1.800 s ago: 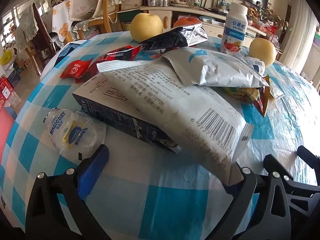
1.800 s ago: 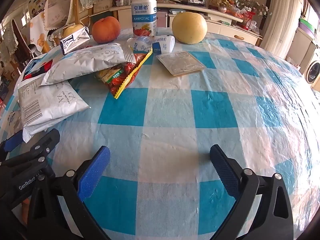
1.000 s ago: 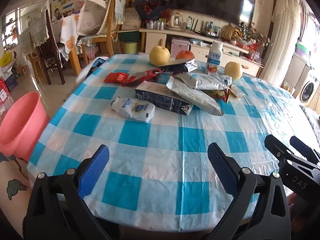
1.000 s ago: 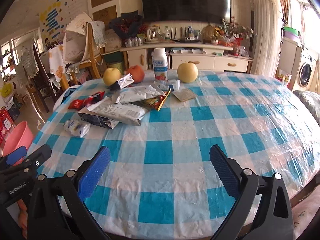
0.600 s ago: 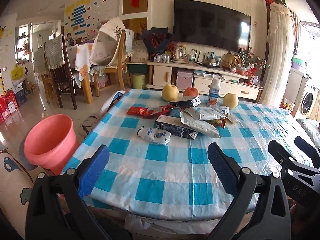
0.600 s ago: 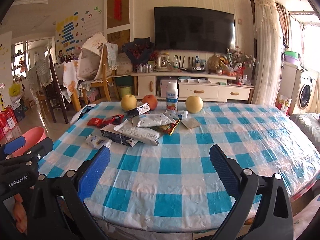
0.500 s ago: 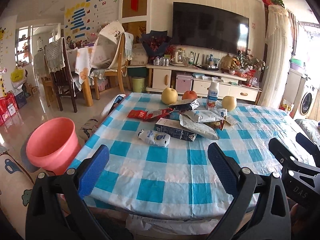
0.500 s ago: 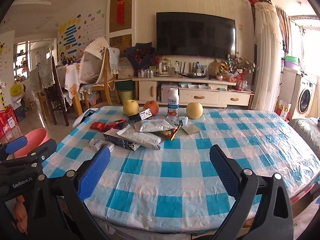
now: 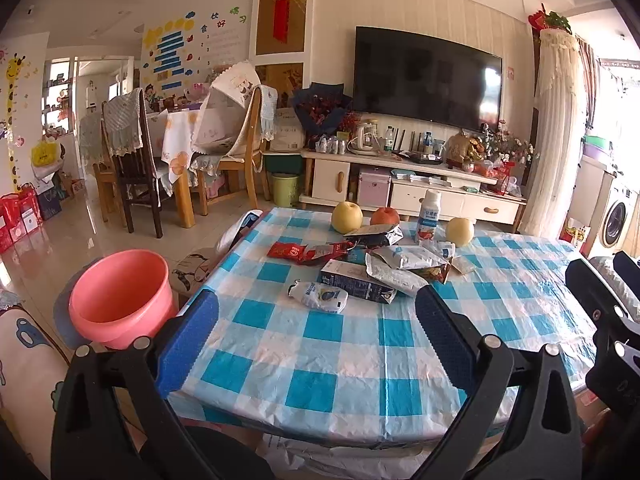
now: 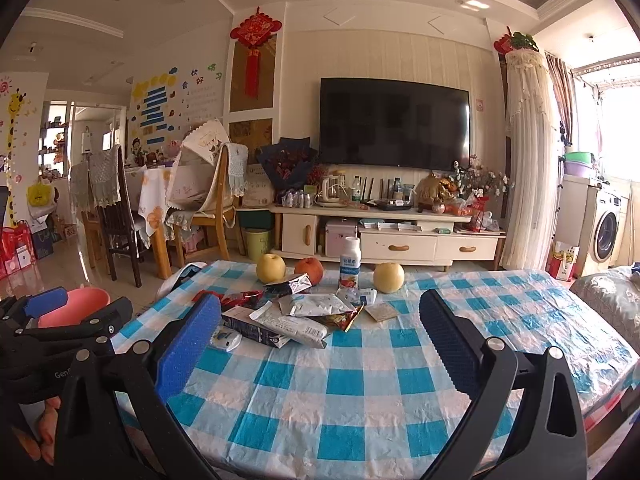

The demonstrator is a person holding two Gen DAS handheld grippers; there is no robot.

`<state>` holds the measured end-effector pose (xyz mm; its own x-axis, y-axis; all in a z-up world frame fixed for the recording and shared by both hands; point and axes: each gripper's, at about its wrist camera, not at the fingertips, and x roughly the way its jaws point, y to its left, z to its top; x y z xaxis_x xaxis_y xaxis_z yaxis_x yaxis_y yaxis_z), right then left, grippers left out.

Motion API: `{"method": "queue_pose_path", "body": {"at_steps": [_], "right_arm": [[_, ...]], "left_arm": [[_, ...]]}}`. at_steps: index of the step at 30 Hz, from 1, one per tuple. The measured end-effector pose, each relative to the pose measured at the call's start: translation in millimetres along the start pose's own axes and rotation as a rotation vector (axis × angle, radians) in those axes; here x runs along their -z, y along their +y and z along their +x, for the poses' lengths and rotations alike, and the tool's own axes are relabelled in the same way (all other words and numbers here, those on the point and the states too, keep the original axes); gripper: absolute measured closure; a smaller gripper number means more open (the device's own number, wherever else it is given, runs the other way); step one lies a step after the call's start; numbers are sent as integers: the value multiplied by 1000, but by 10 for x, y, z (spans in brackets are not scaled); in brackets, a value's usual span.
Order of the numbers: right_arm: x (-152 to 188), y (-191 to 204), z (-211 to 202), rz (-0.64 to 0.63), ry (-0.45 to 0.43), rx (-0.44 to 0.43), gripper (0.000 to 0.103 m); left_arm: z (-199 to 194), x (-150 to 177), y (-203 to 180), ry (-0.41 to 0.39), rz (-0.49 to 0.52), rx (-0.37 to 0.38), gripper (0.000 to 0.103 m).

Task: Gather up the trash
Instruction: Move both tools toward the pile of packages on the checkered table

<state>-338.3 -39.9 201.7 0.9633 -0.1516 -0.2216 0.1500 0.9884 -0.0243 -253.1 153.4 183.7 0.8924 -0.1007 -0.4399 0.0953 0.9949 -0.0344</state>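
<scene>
Standing back from the table, both claws, left gripper and right gripper, gape apart holding nothing, so reaching for the wrappers piled mid-table could bump the 3 fruits or tip the bottle.

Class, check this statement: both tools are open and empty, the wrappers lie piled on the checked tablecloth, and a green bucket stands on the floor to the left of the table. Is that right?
One detail is wrong: the bucket is pink, not green, as the left wrist view shows. The rest holds: the left tool and right tool are open and empty, the wrappers lie piled on the checked tablecloth, and the bucket stands on the floor to its left.
</scene>
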Motion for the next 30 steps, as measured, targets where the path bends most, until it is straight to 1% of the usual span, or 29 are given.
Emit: {"method": "queue_pose_path", "body": {"at_steps": [3,7,10,17,20,30], "right_arm": [[10,49,-12,-18,-19,12,5],[37,70,20,-13,-18,0,5],[64,55,65,-3,-2,-25,5],[202,41,221,-5,45,-26,5],[265,16,285,-2,49,-26,5],[496,-32,683,-3,172,-71,5]], "left_arm": [[3,1,22,-4,-8,-7,4],[33,19,37,1,-10,-9,4],[61,30,41,5,-12,-12,4],[172,86,42,22,-20,-11,4],[252,126,33,37,-19,-15,4],[570,278,-2,81,-11,-35,4]]}}
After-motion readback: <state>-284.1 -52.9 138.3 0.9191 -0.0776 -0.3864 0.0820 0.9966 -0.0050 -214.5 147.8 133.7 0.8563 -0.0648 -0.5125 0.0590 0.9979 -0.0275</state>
